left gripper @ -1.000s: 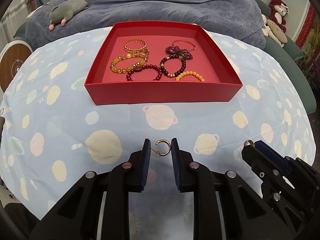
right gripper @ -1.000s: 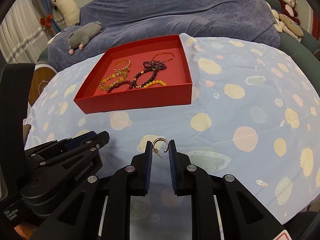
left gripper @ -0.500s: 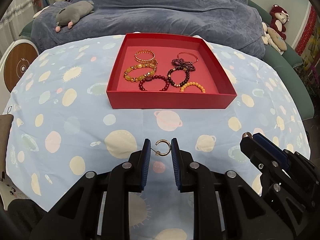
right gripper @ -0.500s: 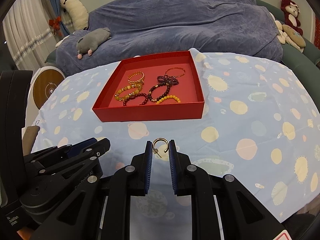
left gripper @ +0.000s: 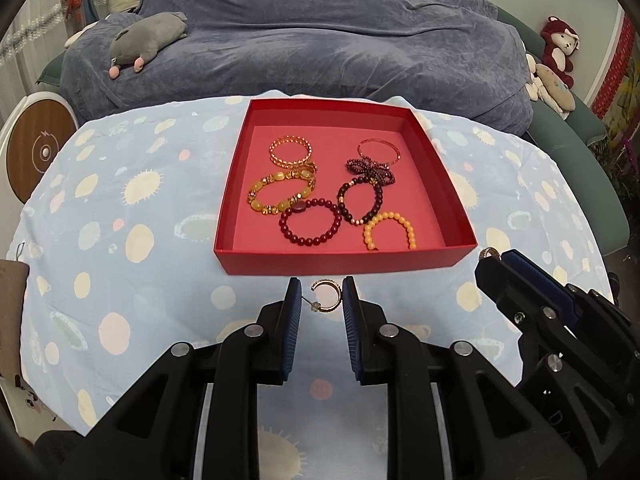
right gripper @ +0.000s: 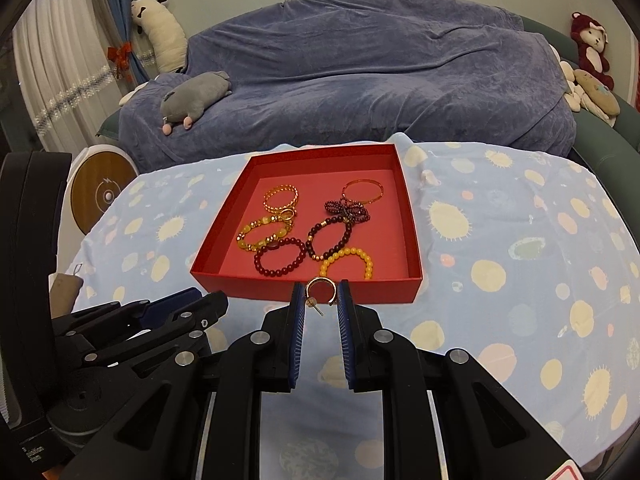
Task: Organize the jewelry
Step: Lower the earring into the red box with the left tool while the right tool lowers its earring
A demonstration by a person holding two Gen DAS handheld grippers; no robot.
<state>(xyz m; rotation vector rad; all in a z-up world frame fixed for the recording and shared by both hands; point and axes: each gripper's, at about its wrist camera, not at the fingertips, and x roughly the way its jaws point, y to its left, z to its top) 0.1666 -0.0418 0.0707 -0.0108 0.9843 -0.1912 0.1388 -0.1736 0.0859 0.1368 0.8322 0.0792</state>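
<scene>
A red box [left gripper: 340, 262] [right gripper: 304, 286] with several bead bracelets stands on the table ahead. My left gripper [left gripper: 319, 294] is shut on a gold hoop earring [left gripper: 328, 295], held above the cloth in front of the box's near wall. My right gripper [right gripper: 321, 295] is shut on a second gold hoop earring [right gripper: 321, 289], also held high before the box. In the left wrist view the right gripper [left gripper: 494, 258] shows at the right with its earring [left gripper: 489, 253] at the tip. In the right wrist view the left gripper [right gripper: 212, 300] shows at the lower left.
The table wears a light blue cloth with planet prints [left gripper: 120, 220] [right gripper: 520, 260]. Behind it is a sofa under a dark blue cover [left gripper: 320, 32] with a grey plush [left gripper: 148, 38] and more plush toys [left gripper: 556, 56]. A round wooden object [left gripper: 40, 152] stands at the left.
Both grippers have risen and pulled back from the box with their earrings still held. The box now looks smaller and farther in both views.
</scene>
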